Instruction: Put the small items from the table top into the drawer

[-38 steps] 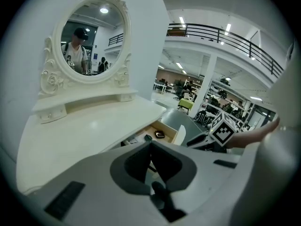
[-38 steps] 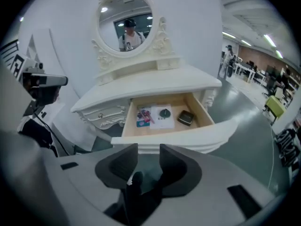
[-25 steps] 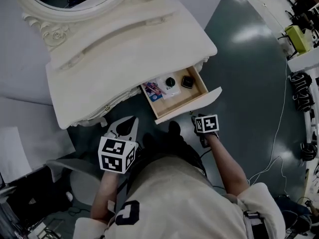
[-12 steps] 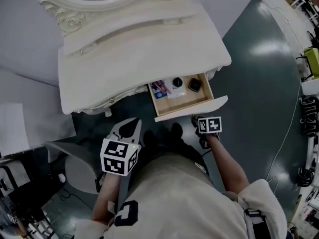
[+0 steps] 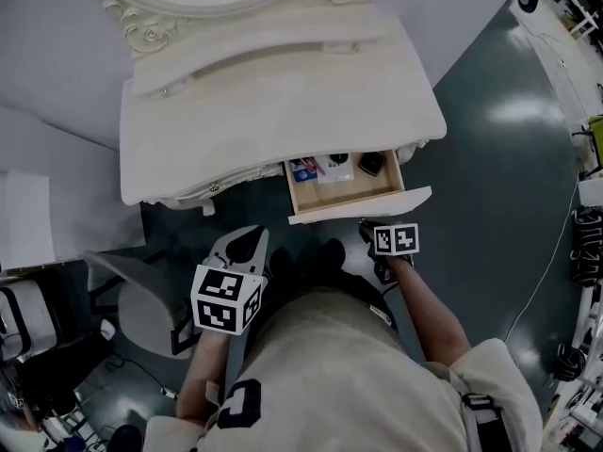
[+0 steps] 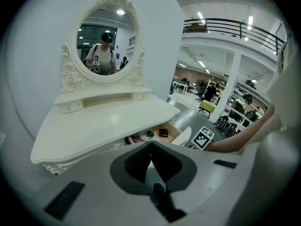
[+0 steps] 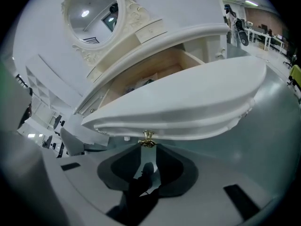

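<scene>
The grey-green floor (image 5: 490, 158) fills the right of my head view. On it, against a pale wall, stands the white dressing desk (image 5: 283, 92). Its top is bare. At the back rises an oval mirror (image 6: 106, 41) in a carved white frame, and the mirror shows a standing person.

Below the desk's right end the drawer (image 5: 363, 205) stands pulled out, its wooden inside open to view and its curved white front facing me.

My left gripper (image 6: 150, 143) hangs back near my body, to the left of the drawer and well apart from it. It points down towards the desk. Its fingers are together at the tips with nothing between them.

My right gripper (image 7: 148, 148) is right at the drawer front, just under its lower edge. Its fingers have just been closing, and their tips now sit on either side of the brass knob (image 7: 147, 141), clasping it.

The small items lie inside the drawer, along its back under the overhang of the desk top. A pink-and-blue packet (image 5: 303, 169) is at the left. A white item (image 5: 332, 167) with a small black round piece (image 5: 341, 158) beside it is in the middle. A black square item (image 5: 371, 164) is at the right. The overhang partly hides them, so I can't name them more closely.
</scene>
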`<action>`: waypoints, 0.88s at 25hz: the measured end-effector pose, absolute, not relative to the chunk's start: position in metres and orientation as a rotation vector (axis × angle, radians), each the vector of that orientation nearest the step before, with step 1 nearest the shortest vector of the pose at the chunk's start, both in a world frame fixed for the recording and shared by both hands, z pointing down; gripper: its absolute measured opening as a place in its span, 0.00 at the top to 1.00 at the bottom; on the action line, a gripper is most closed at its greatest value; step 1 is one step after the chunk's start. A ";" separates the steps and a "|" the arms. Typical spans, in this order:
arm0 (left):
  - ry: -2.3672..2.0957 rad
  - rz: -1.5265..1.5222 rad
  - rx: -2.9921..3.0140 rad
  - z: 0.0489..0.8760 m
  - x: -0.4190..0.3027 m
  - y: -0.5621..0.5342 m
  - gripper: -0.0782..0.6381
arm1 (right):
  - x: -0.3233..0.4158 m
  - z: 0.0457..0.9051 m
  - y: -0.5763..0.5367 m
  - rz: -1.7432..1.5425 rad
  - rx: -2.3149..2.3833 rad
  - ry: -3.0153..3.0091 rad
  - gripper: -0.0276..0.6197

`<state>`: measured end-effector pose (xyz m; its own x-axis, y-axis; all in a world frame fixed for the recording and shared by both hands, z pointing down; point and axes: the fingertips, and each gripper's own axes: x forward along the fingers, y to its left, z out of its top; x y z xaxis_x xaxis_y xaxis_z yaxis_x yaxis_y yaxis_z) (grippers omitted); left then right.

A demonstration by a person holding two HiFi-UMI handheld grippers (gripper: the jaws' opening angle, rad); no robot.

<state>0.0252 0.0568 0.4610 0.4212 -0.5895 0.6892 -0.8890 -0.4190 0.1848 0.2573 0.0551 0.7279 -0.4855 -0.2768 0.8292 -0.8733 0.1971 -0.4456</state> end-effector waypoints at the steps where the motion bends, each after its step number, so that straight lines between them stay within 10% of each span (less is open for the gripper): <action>1: -1.257 0.730 2.137 0.461 0.025 0.057 0.81 | 0.257 0.728 0.054 1.288 1.062 -1.885 0.78; 22: -1.410 0.688 2.031 0.456 0.039 0.052 0.81 | 0.257 0.736 0.009 1.155 0.988 -1.910 0.90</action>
<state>0.0394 0.0523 0.4564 0.3123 -0.6539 0.6891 -0.9455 -0.2840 0.1591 0.2570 0.0085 0.7362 -0.4753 -0.2536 0.8425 -0.8639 0.3159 -0.3923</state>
